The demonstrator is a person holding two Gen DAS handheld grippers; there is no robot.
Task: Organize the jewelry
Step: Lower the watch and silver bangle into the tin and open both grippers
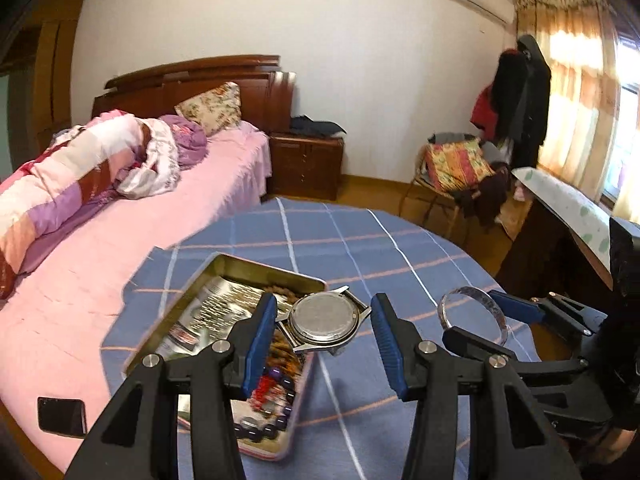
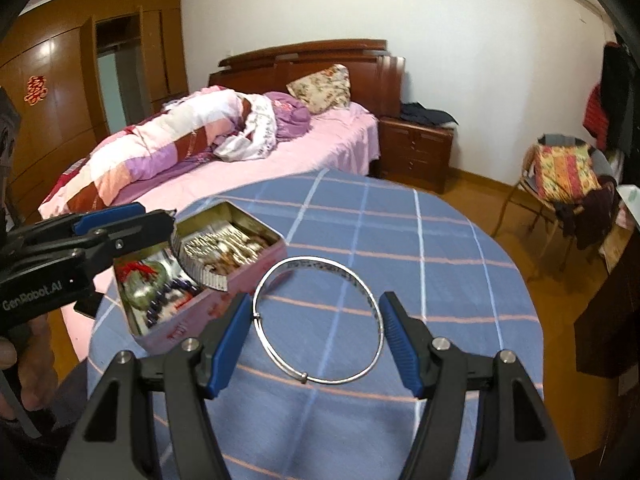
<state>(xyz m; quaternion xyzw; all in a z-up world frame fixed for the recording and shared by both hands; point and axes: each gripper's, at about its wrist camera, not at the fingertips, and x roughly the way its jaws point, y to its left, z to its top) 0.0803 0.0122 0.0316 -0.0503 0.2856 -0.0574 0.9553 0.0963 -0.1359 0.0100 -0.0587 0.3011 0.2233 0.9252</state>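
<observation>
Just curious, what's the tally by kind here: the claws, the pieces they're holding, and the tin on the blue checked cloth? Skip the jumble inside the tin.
Claws: 2, left claw and right claw
Watch: 1, in the left claw
Silver bangle: 1, in the right claw
Open tin: 1
Total: 5

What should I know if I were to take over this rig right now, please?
Left gripper: shut on the watch, held over the open tin.
Right gripper: shut on the silver bangle, held above the blue checked cloth.
Done: both pieces are gripped; beads and other jewelry lie in the tin.
Left: set the watch and bangle down, probably in the tin.
</observation>
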